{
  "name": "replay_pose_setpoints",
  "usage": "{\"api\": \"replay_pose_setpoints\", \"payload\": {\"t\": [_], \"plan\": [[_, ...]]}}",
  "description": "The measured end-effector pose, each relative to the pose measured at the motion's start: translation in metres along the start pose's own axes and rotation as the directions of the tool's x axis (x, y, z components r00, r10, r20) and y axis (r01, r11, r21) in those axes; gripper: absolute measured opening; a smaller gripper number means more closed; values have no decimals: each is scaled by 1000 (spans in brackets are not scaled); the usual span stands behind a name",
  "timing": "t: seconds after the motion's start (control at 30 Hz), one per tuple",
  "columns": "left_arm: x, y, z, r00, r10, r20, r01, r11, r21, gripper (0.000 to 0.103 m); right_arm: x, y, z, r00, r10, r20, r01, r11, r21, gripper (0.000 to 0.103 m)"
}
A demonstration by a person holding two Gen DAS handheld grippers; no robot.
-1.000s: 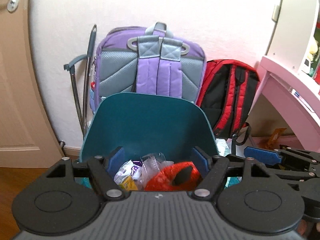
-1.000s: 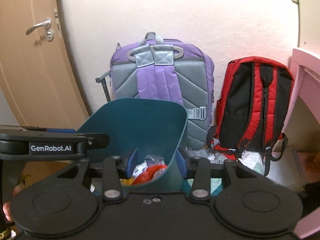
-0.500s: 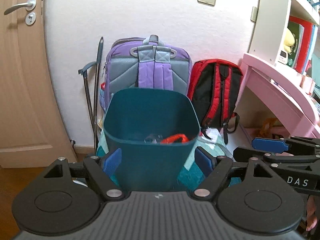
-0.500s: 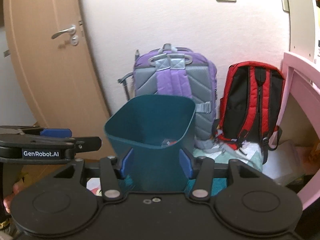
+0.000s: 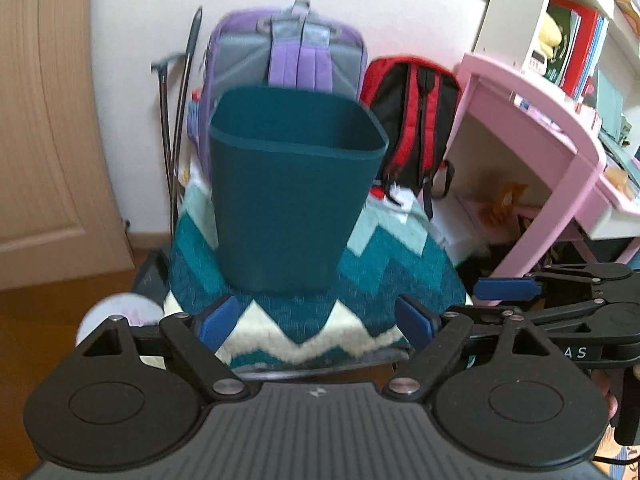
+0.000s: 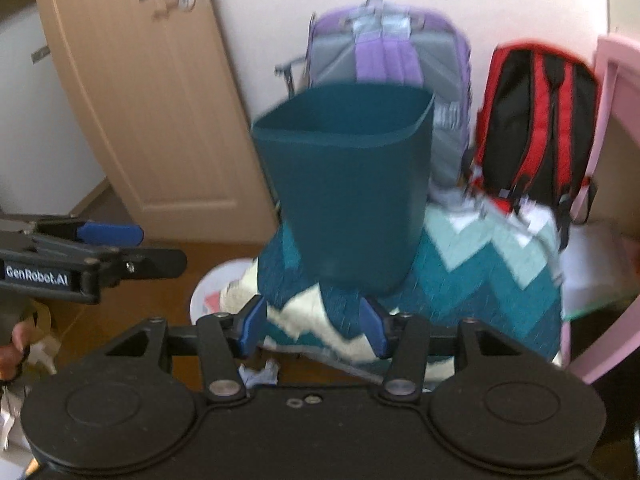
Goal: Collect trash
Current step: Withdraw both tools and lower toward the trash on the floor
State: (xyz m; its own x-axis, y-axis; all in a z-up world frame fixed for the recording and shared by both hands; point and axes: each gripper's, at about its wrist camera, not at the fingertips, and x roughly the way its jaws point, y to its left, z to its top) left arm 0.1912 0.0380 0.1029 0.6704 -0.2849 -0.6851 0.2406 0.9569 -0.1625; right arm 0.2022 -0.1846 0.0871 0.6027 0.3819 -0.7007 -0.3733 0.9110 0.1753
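The teal bin (image 5: 292, 196) stands upright on a zigzag-patterned blanket (image 5: 384, 280), directly in front of the purple backpack (image 5: 288, 46), with the red backpack (image 5: 416, 120) just to the bin's right. The left gripper (image 5: 316, 320) is spread wide and holds nothing; the right gripper (image 6: 312, 320) is open more narrowly and is empty too. Both hang short of the bin's base, clear of it. The bin's contents are hidden from this low angle. Judging by the empty jaws, the step in hand is seeking further trash; crumpled paper scraps (image 6: 260, 372) on the floor below the bin look a likely next pick, calling for a downward reach.
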Motion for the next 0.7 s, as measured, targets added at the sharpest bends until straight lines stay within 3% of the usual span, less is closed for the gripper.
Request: {"api": "replay_pose_setpoints", "payload": {"t": [0.23, 0.47, 0.6, 0.7], "plan": [[55, 49, -51, 997, -14, -71, 7, 996, -91, 86, 70, -5, -50, 989, 31, -143, -27, 999, 29, 51], [129, 105, -87, 985, 47, -164, -69, 988, -135, 86, 163, -13, -106, 951, 51, -304, -35, 998, 58, 51], [176, 133, -113, 965, 83, -247, -112, 988, -106, 86, 212, -17, -134, 928, 52, -369, -30, 997, 64, 51], [214, 153, -141, 939, 68, -336, -108, 989, -99, 86, 247, -21, -151, 908, 64, -413, -31, 996, 88, 51]]}}
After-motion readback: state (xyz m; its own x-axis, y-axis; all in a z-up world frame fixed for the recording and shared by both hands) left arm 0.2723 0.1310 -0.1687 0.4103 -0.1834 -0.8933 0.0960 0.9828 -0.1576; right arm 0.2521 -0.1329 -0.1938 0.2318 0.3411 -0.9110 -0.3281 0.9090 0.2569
